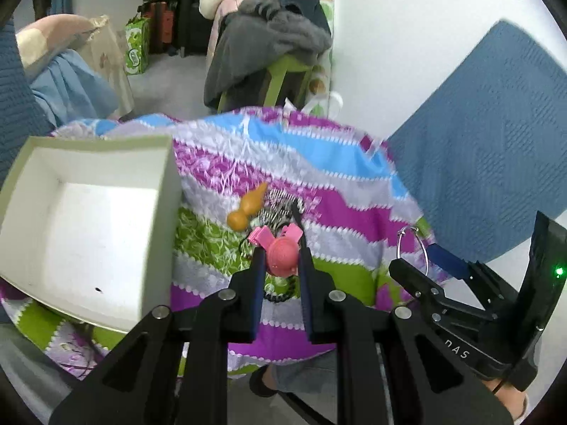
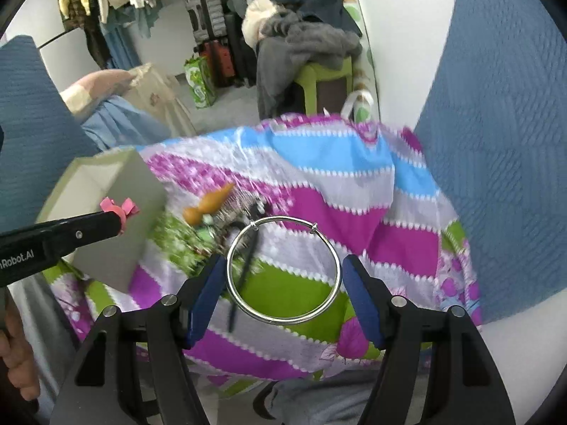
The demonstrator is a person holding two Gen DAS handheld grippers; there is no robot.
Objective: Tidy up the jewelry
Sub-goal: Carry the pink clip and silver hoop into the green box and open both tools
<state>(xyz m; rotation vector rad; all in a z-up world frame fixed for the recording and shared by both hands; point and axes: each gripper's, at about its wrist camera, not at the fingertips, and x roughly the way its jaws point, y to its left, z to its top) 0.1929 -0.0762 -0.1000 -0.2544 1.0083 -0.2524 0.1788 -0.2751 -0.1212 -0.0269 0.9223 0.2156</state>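
My left gripper is shut on a pink hair clip and holds it above the striped cloth; the clip also shows in the right wrist view. My right gripper is shut on a silver bangle, held by its sides between the blue pads. The bangle shows in the left wrist view. An empty white box stands at the left, also in the right wrist view. An orange gourd charm and a beaded piece lie on the cloth beyond the clip.
A blue textured mat lies at the right. A black cord lies on the cloth under the bangle. Behind the table stand a green stool with grey clothes, bags and suitcases.
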